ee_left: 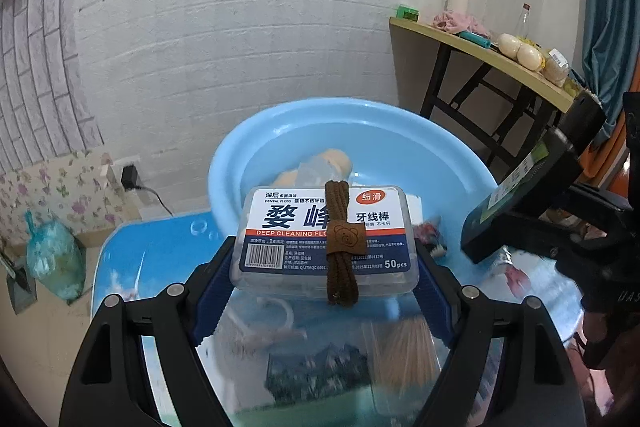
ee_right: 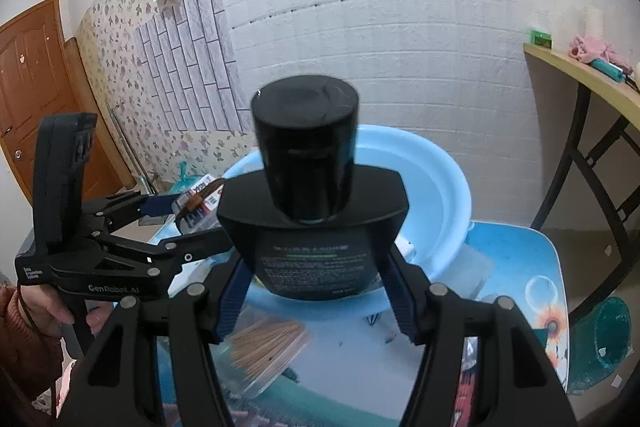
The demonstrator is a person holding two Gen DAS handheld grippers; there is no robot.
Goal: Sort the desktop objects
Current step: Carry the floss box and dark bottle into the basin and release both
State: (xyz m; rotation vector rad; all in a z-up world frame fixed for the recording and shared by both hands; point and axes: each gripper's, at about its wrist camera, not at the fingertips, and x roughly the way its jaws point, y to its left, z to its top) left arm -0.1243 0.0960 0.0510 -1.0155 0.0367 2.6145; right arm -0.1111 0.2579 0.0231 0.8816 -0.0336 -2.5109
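Only the left wrist view shows the floss box (ee_left: 324, 241) label, centre frame, clamped in the left tongs (ee_left: 324, 267) before the blue basin (ee_left: 400, 131). The right view shows the right tongs (ee_right: 316, 287) gripping a black bottle (ee_right: 312, 195), cap uppermost, centre frame.

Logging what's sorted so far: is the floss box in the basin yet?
Not yet. The left gripper holds the floss box in the air, in front of the blue basin.
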